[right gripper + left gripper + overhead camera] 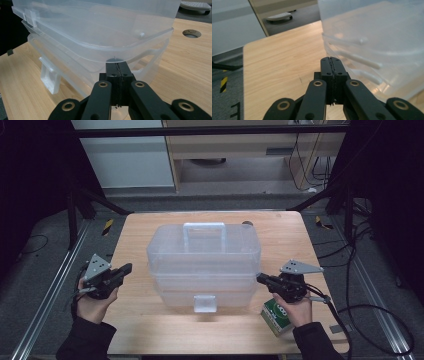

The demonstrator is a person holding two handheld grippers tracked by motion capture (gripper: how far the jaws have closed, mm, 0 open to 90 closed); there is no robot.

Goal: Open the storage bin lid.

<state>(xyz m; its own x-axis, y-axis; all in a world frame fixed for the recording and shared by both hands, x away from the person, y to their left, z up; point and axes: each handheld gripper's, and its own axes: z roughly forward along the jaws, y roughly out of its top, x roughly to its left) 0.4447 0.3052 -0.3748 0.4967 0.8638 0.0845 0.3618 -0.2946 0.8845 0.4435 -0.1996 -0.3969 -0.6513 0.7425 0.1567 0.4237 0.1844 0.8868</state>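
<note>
Underneath, a pale wooden table (150, 330)

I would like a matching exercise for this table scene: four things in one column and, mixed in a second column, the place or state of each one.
Things:
1. clear plastic box
2. green carton
3. left gripper
4. white latch

Places or states:
A. lies at the table's near right corner, by the right hand
B. hangs open from the near side of the box
C. stands in the middle of the table
D. jaws shut, empty, at the left side of the box

Pairs: 1-C, 2-A, 3-D, 4-B
</note>
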